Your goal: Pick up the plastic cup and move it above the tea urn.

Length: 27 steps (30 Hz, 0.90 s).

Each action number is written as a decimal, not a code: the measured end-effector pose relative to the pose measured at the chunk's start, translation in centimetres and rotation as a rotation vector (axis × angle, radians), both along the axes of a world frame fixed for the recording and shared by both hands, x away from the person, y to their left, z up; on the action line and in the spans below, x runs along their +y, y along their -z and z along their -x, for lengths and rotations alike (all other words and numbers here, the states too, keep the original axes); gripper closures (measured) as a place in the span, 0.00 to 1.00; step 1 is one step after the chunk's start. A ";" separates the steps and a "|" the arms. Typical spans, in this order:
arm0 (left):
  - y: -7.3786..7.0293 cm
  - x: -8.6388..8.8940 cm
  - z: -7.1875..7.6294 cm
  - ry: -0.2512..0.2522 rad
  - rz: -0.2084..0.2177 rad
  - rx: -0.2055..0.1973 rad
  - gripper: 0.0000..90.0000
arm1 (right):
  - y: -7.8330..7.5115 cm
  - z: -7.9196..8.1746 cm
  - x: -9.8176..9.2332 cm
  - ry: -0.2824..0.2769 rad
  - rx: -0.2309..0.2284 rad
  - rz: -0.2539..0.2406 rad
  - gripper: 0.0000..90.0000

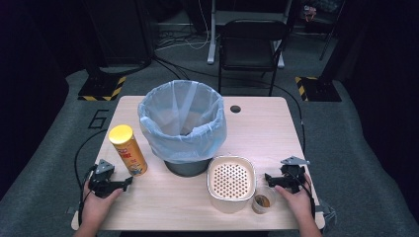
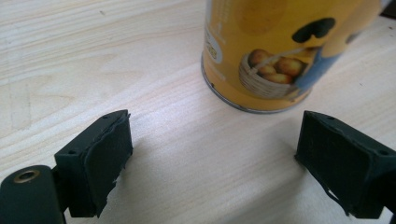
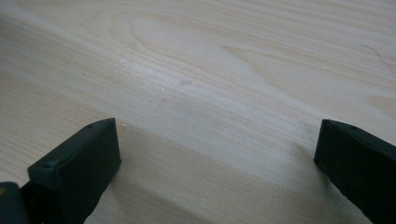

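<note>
High view first, and starting at the left: the left gripper (image 1: 129, 181) rests low on the wooden table (image 1: 267, 133), jaws spread wide with nothing between them. Just beyond it stands the yellow chip can (image 1: 128, 149), upright, lid on, near the table's left edge. From the left gripper view that can (image 2: 285, 51) sits off to the right of the gap rather than square between the jaws, so I'd say a straight push forward could clip it with one pad and tip it, tall and narrow as it is.

Moving to the middle, the bin (image 1: 183, 126) with its pale blue liner stands behind the can's right side. In front of it sits the cream perforated container (image 1: 231, 181), and touching its right corner, a small clear cup (image 1: 262, 200) with something brown inside.

Over on the right, the right gripper (image 1: 267, 177) is also wide open and empty, hovering just beside that cup. A careless sweep there looks likely to knock the cup and spill it.
</note>
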<state>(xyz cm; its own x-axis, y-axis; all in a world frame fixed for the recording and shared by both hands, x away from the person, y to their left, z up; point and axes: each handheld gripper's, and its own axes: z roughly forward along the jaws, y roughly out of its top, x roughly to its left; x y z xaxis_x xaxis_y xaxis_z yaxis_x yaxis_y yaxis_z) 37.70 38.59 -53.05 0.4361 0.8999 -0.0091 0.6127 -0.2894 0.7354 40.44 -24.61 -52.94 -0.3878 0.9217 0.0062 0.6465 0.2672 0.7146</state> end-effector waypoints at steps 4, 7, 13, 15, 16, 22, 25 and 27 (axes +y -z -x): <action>0.1 0.1 0.1 0.003 0.011 -0.014 0.12 | 0.0 0.0 0.0 -0.001 -0.001 -0.003 0.00; 0.0 0.2 0.2 0.020 0.003 -0.003 0.11 | 0.0 0.2 -0.1 -0.017 -0.012 -0.007 0.05; 0.1 0.5 0.2 0.030 0.007 -0.009 0.13 | -0.1 0.3 -0.1 -0.030 -0.020 -0.010 0.08; 0.0 0.5 0.2 0.033 0.005 -0.004 0.13 | -0.1 0.4 -0.2 -0.027 -0.023 -0.011 0.11; 0.0 0.6 0.2 0.033 0.001 -0.003 0.13 | -0.1 0.5 -0.2 -0.024 -0.027 -0.013 0.14; 0.0 0.6 0.3 0.028 0.000 0.000 0.14 | -0.2 0.6 -0.4 -0.014 -0.042 -0.022 0.21; 0.0 0.6 0.3 0.027 0.001 0.000 0.14 | -0.2 1.0 -0.5 -0.019 -0.056 -0.033 0.37; 0.0 0.5 0.3 0.022 0.002 -0.002 0.14 | -0.4 1.2 -0.7 -0.011 -0.048 -0.057 0.46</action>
<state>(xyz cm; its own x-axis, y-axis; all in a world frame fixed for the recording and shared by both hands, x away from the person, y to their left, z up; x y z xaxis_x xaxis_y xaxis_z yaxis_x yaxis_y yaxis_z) 37.36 39.13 -53.03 0.4558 0.8900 -0.0104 0.6050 -0.3012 0.7370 39.27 -25.33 -52.54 -0.3990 0.9161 0.0402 0.6087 0.2318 0.7587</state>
